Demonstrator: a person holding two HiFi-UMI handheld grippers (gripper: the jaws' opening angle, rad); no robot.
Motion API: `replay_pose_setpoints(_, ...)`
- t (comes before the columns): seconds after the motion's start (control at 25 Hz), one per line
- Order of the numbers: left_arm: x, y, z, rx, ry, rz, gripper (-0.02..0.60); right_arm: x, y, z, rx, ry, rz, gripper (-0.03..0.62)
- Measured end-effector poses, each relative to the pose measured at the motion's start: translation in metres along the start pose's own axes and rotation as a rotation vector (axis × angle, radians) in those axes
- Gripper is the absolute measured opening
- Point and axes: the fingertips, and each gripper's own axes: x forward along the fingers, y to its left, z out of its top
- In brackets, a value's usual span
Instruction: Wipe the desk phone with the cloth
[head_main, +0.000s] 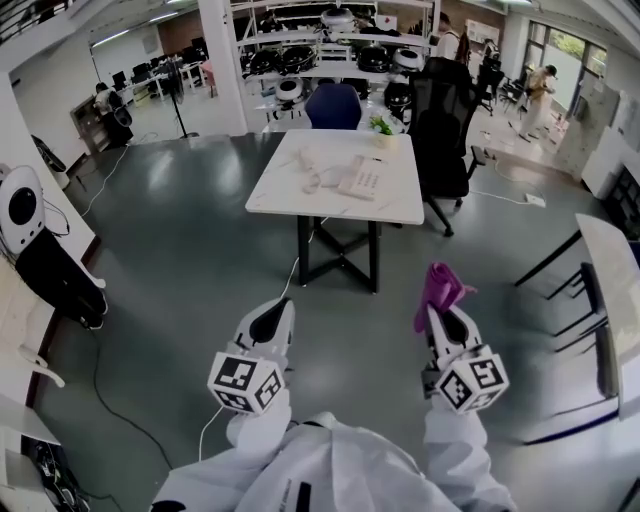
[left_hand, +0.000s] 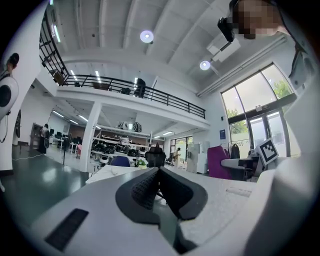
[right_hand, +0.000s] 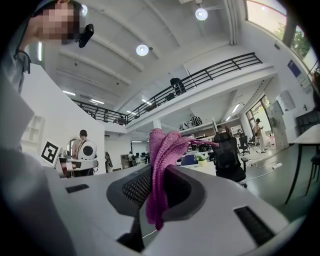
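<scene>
Looking down in the head view, the white desk (head_main: 285, 190) stands well ahead, with the desk phone (head_main: 360, 180) lying on its right part and a small potted plant (head_main: 382, 125) at its far edge. Both grippers are held low, well apart from the desk: the left gripper (head_main: 272, 318) and the right gripper (head_main: 445, 318), with the purple cloth (head_main: 440, 285) sticking up from its tip.

In the left gripper view, the fingers (left_hand: 142, 187) are pressed together with nothing between them.

In the right gripper view, the fingers (right_hand: 135, 187) are clamped on the cloth, which bunches above them and hangs below.
</scene>
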Motion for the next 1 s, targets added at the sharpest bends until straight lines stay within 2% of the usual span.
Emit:
replay_pose_setpoints(0.32,0.026,0.019,-0.005,0.000,0.026,0.021,-0.003,0.035,-0.008,-0.007,0.018,0.008,0.032,0.040)
replay_pose_setpoints(0.52,0.065,0.041,-0.014,-0.011,0.042,0.009,-0.002,0.073,-0.027,-0.013,0.025,0.021,0.029,0.038)
replay_pose_setpoints(1.0,0.175,0.092,-0.025,-0.038,0.085,-0.076,-0.003,0.173,-0.069,-0.021,0.046,0.039,-0.013,0.038)
